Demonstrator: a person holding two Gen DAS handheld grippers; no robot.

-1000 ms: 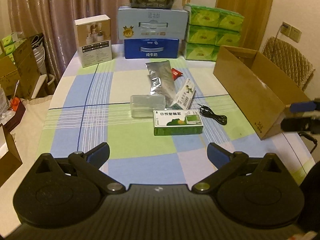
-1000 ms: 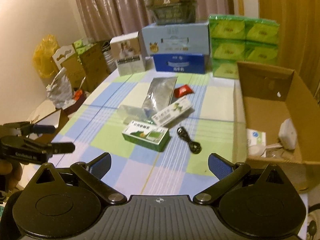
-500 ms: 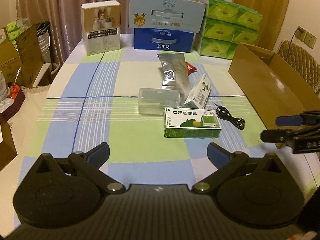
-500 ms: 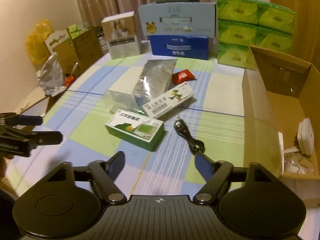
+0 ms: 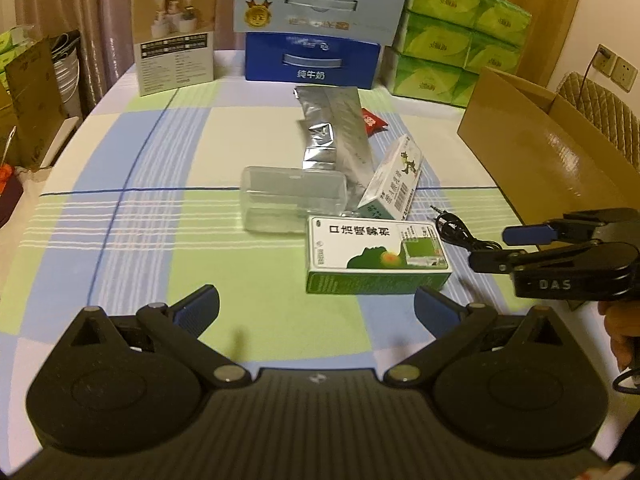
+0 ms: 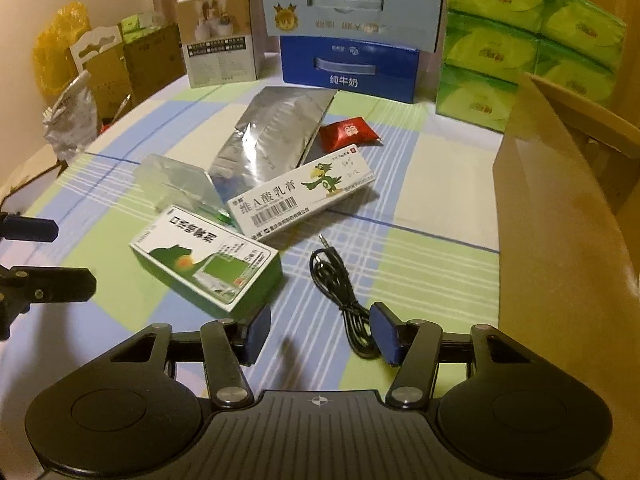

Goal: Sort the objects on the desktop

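Desktop objects lie clustered near the middle of the checked-cloth surface (image 5: 132, 152): a green-and-white rectangular medicine box (image 6: 206, 260) lies nearest, a long white ointment carton with a green parrot (image 6: 304, 194) leans just behind it, and a clear plastic case (image 5: 294, 198) sits beside them, touching a crinkled silver foil pouch (image 6: 272, 136). A small red sachet (image 6: 348, 134) lies just past the pouch, toward the far edge. A coiled black audio cable (image 6: 336, 284) lies to the right of the green box, between it and an open brown cardboard box (image 5: 536, 148) at the right edge. The right gripper (image 6: 320, 336) hangs low over the near end of the cable, its jaws closing, with the cable's loop just inside the right pad and not yet pinched. The left gripper (image 5: 316, 310) hovers with jaws spread wide and empty, just short of the green box.
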